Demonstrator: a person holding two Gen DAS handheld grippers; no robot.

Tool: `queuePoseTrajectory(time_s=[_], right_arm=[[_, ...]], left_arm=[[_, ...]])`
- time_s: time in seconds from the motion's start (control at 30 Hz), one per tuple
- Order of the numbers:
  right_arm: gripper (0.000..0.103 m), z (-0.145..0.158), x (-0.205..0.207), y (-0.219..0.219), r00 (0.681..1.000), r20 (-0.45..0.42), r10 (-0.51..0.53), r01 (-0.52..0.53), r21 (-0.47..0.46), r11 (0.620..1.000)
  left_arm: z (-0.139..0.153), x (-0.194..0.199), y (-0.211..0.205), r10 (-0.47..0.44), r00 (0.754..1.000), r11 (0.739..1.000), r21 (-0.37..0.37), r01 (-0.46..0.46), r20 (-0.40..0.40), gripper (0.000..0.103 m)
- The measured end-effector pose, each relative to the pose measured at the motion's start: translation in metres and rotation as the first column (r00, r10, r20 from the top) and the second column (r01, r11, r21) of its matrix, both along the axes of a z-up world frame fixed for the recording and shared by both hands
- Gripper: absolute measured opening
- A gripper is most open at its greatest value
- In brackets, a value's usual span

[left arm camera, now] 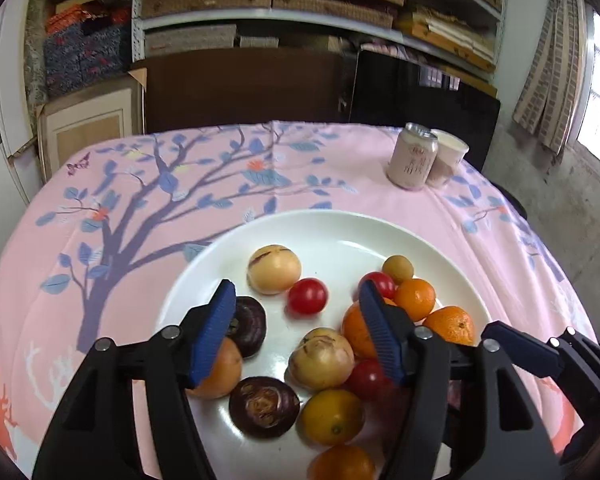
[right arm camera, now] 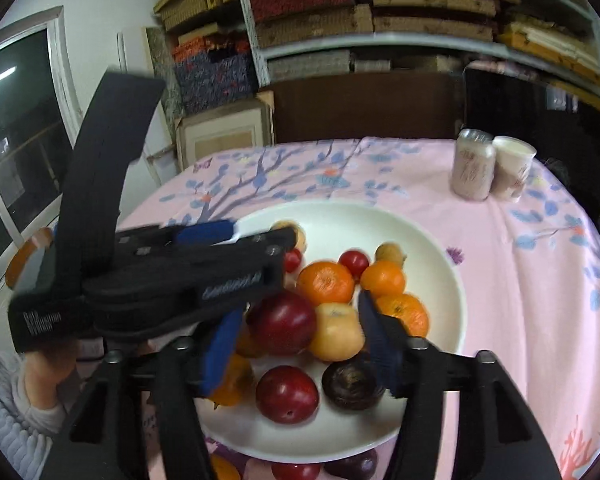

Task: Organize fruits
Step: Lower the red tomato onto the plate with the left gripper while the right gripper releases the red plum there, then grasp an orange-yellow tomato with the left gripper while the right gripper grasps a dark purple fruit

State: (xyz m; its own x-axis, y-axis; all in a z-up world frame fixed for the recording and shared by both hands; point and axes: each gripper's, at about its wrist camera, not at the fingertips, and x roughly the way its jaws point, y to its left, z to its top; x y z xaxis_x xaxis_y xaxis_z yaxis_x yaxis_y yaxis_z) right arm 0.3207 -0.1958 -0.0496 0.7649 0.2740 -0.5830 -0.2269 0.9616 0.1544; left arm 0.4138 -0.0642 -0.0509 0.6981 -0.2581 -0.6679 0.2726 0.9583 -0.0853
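Blue-padded fingers of the left gripper fill the bottom of its own view, jaws spread wide over a white plate of fruit and gripping nothing. Between the jaws lie a pale yellow fruit and, further off, a cherry tomato; the left pad overlaps a dark purple fruit and the right pad overlaps an orange. This view shows three cherry tomatoes, two dark purple fruits and about four oranges on the plate. The right wrist view shows the right gripper with jaws also apart and empty, hanging above the near half of the plate; between them sit a red plum and a yellow apple, with a second plum and a purple fruit closer to the camera. Only this view shows the plums, a few more fruits lying on the cloth just below the plate rim, and the left gripper's body crossing from the left. Both views show a can touching a paper cup at the far right of the pink tablecloth.
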Motion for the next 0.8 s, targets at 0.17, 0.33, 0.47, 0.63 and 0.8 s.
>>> queuePoseTrajectory(time_s=[0.17, 0.33, 0.47, 0.63, 0.8], right_arm=[[0.072, 0.008, -0.028, -0.005, 0.996, 0.09, -0.028, 0.027, 0.005, 1.0], [0.082, 0.0, -0.065, -0.024, 0.982, 0.125, -0.14, 0.142, -0.006, 0.99], [0.092, -0.001, -0.087, -0.056, 0.966, 0.116, -0.232, 0.22, 0.108, 0.97], [0.093, -0.016, -0.108, -0.095, 0.951, 0.033, -0.308, 0.289, 0.261, 0.921], [0.093, -0.024, -0.109, -0.104, 0.946, -0.007, -0.325, 0.312, 0.296, 0.903]], left_arm=[[0.018, -0.04, 0.023, 0.029, 0.999, 0.998, -0.054, -0.026, 0.043, 0.067], [0.0, -0.109, 0.042, 0.056, 0.998, 0.998, -0.045, -0.054, 0.031, 0.07], [-0.018, -0.153, 0.038, 0.02, 1.0, 1.0, -0.018, -0.019, 0.009, 0.07], [-0.034, -0.174, 0.014, -0.041, 0.999, 0.998, 0.048, 0.042, -0.023, 0.072], [-0.046, -0.175, -0.001, -0.061, 0.997, 0.992, 0.104, 0.065, -0.044, 0.073]])
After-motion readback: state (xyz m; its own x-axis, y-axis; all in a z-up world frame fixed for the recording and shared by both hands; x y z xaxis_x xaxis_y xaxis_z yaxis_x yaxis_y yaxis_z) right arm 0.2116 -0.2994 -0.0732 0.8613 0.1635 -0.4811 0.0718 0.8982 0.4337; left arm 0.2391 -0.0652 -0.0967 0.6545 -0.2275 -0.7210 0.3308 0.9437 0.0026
